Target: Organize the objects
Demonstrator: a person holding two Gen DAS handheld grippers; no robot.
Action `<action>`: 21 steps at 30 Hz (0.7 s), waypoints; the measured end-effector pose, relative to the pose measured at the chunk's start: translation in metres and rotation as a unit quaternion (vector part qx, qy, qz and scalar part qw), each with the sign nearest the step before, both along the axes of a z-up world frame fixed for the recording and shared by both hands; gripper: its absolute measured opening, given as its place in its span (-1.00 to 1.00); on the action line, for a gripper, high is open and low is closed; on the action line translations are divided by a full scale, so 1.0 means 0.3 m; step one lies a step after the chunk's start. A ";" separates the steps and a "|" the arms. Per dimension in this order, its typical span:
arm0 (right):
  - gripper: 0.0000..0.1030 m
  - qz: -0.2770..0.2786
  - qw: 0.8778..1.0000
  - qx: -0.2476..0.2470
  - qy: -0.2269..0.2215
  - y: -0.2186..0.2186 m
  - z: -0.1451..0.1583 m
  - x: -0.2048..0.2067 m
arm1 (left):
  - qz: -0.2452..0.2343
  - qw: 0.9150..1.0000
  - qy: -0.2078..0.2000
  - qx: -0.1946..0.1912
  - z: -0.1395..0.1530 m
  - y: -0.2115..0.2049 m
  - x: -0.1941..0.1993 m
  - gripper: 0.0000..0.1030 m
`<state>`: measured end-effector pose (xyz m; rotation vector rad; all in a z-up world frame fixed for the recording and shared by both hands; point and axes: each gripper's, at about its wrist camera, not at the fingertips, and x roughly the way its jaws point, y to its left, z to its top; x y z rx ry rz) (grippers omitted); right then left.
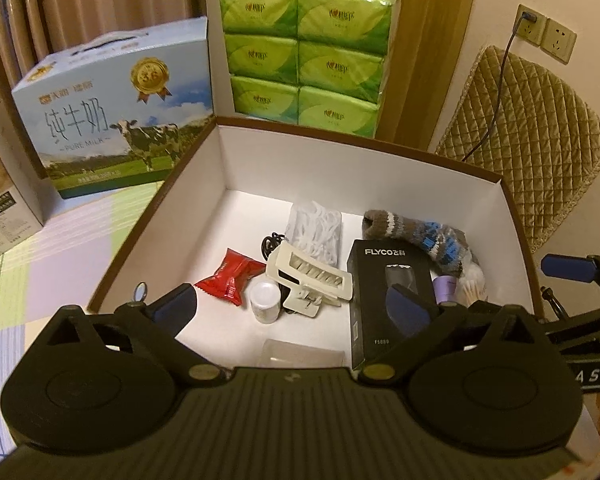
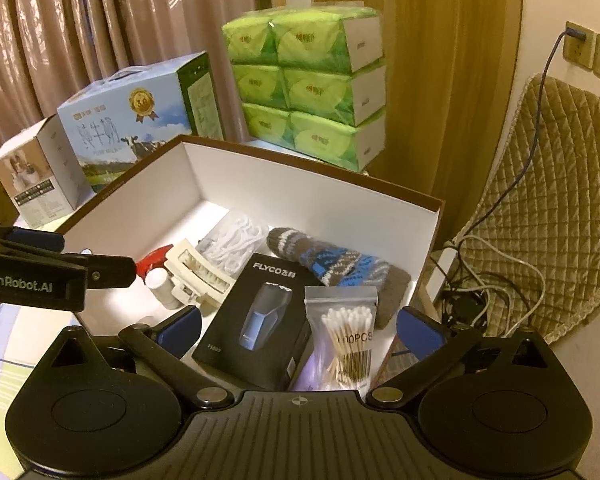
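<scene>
White-lined box [image 1: 260,160]: sits on a checked cloth [image 1: 40,300], brown outside, open on top; the sorted things lie on its floor.
Contents, left side: red packet [image 1: 228,276], small white bottle [image 1: 265,300], cream hair clip [image 1: 312,276] over a black cord [image 1: 271,242], and a bag of white flossers [image 1: 316,232] behind.
Contents, right side: black shaver box [image 2: 256,320] lies flat; a knitted sock [image 2: 340,264] lies behind it; the swab bag [image 2: 342,332] leans at its right edge with something lilac under it.
Near wall: a clear plastic case [image 1: 300,354], half hidden by the left gripper's body.
Left gripper [image 1: 292,304]: jaws spread wide, empty, hanging above the bottle and clip.
Right gripper [image 2: 300,328]: jaws spread wide, empty, above the shaver box and swab bag.
Outside the box: milk carton [image 1: 116,108], tissue pack [image 1: 304,56], small carton [image 2: 36,172], all behind it and well apart from either gripper.
Step, as I judge it: between picks; nothing is held, and the small items look to be already in the box.
Next move calls for: choosing a target first. If more is to go in, a gripper must leave the box and look elsewhere, as no loose small item shows outside. If tidying inside, the leaning swab bag is nearest the right jaws; a light pinch at its top seal would suit the soft bag.
</scene>
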<state>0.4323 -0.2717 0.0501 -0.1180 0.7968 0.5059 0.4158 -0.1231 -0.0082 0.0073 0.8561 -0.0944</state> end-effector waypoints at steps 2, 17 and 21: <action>0.96 0.002 1.000 0.000 -0.003 -0.005 0.009 -0.013 | 0.005 1.000 -0.003 0.001 0.011 0.004 -0.022 0.95; 0.96 0.032 0.999 -0.002 -0.004 -0.028 0.038 -0.134 | 0.053 0.998 -0.024 -0.006 0.074 0.023 -0.224 0.97; 0.96 0.042 0.999 0.001 -0.001 -0.040 0.041 -0.165 | 0.062 0.998 -0.026 -0.006 0.086 0.014 -0.277 0.97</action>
